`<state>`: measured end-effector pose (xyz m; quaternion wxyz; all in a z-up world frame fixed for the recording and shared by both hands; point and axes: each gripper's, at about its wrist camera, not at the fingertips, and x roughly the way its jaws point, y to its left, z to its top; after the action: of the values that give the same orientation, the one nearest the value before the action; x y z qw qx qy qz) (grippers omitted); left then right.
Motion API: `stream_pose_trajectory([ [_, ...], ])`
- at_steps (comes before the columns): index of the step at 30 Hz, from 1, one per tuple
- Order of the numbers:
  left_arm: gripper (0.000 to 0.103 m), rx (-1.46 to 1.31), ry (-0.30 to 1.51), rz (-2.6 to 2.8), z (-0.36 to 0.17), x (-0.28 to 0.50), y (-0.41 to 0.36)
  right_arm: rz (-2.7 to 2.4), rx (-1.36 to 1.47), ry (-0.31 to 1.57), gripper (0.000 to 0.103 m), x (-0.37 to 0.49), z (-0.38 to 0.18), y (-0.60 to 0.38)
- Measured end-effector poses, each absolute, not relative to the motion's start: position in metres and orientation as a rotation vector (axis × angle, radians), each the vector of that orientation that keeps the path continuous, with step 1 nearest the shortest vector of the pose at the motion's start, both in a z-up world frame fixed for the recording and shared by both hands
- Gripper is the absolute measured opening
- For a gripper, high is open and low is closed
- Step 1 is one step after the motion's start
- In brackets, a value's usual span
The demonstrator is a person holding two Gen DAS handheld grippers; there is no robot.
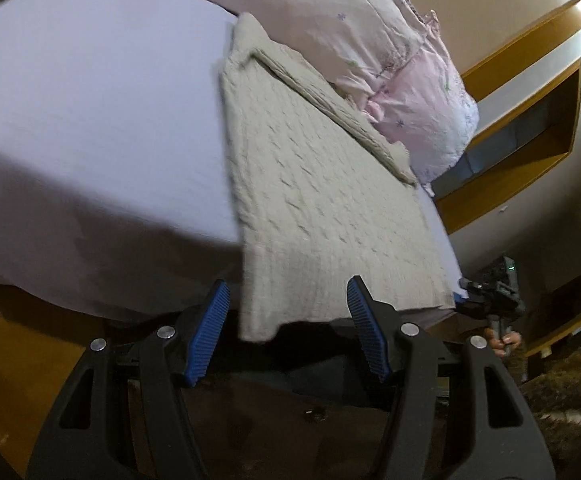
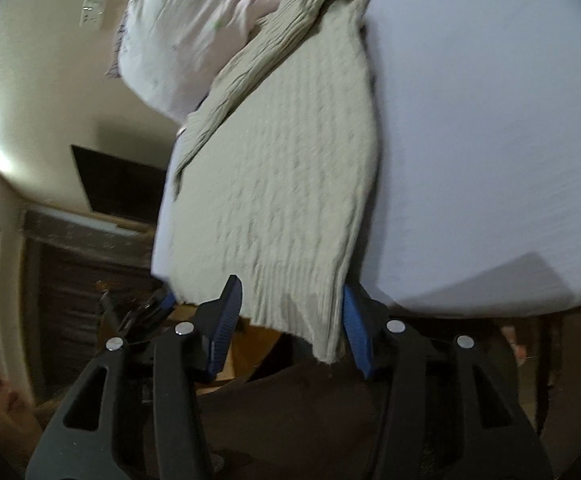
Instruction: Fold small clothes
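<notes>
A beige cable-knit sweater lies flat on a bed with a lilac sheet, its hem hanging over the bed's near edge. My left gripper is open, and one hem corner hangs between its blue pads without being pinched. My right gripper is open too, with the other hem corner of the sweater hanging between its jaws. The right gripper also shows in the left wrist view at the sweater's far corner. A sleeve is folded across the sweater's upper part.
Pink floral pillows lie at the head of the bed, touching the sweater's top. A wooden wall niche is beyond the bed. A dark screen hangs on the wall. The floor lies below the bed edge.
</notes>
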<state>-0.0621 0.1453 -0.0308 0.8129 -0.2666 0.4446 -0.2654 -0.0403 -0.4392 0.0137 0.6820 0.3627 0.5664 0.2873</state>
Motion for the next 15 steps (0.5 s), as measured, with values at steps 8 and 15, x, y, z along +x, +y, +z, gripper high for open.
stream_pose_trajectory([
  [8,0.010,-0.620,0.975,-0.596,-0.031,-0.054,0.129,0.728,0.817,1.184,0.007,-0.041,0.022,-0.433],
  [15,0.009,-0.482,0.745,-0.608,0.071,0.003,0.117,0.789,0.799,0.838,0.007,0.034,0.101,-0.438],
])
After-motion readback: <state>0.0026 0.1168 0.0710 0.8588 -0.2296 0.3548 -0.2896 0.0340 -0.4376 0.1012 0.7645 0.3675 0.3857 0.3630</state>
